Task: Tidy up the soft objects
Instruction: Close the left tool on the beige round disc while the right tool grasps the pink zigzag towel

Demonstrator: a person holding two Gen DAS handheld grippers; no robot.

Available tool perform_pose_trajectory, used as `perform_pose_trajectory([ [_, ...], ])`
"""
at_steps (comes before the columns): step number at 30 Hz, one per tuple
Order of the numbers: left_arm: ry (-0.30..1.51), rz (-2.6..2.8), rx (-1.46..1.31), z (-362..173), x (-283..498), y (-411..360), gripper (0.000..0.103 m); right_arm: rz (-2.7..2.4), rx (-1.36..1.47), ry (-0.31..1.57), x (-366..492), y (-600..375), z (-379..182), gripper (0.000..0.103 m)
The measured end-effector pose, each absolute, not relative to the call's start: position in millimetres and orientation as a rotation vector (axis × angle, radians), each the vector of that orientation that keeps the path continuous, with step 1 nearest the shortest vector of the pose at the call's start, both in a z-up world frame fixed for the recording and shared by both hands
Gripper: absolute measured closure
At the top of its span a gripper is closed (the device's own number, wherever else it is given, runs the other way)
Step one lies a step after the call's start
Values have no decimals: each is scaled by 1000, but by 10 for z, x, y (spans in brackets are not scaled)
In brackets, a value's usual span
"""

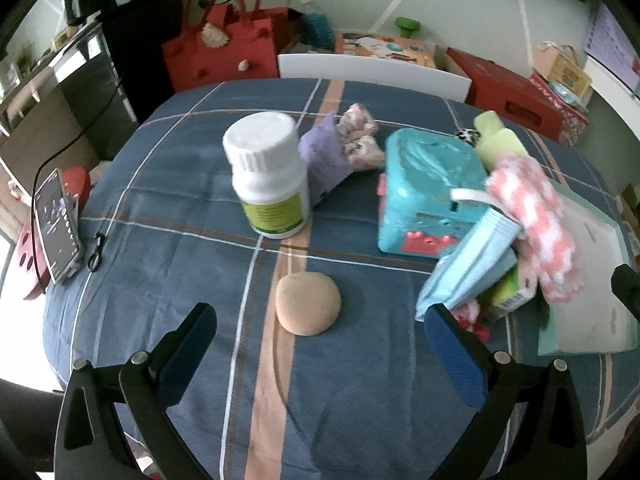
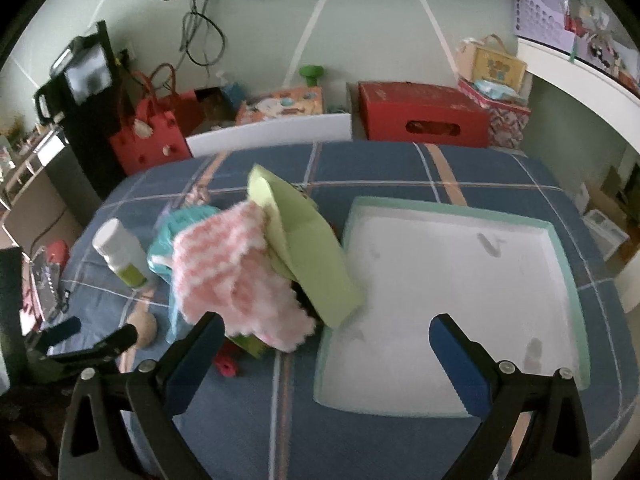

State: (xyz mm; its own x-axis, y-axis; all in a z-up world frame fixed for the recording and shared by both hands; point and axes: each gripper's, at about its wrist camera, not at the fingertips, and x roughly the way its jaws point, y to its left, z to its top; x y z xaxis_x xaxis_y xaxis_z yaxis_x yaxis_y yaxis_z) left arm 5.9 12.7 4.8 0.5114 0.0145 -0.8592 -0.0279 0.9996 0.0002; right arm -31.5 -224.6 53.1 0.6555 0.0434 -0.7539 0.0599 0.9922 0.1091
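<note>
This is a lived-in room of a home, most likely a child's bedroom or playroom: the work surface is a blue plaid bedspread point(image 1: 168, 240) rather than a bench, with a white board point(image 1: 372, 70) like a bed end along its far edge at upper centre. Against the pale wall behind it stand a red felt handbag point(image 1: 224, 50) at upper left, a colourful toy box point(image 1: 386, 49) with a green knob, and a red cardboard box point(image 2: 424, 114) at upper right. A phone point(image 1: 56, 226) leans at the left edge, and cables point(image 2: 200, 36) hang from a wall-mounted screen at the top.
</note>
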Motion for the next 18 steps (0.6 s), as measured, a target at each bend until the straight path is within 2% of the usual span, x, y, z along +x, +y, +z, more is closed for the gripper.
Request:
perform_pose_trajectory([
  [18, 1150, 112, -43, -354, 329, 352, 0, 144, 21, 810, 7, -1593, 355, 0],
])
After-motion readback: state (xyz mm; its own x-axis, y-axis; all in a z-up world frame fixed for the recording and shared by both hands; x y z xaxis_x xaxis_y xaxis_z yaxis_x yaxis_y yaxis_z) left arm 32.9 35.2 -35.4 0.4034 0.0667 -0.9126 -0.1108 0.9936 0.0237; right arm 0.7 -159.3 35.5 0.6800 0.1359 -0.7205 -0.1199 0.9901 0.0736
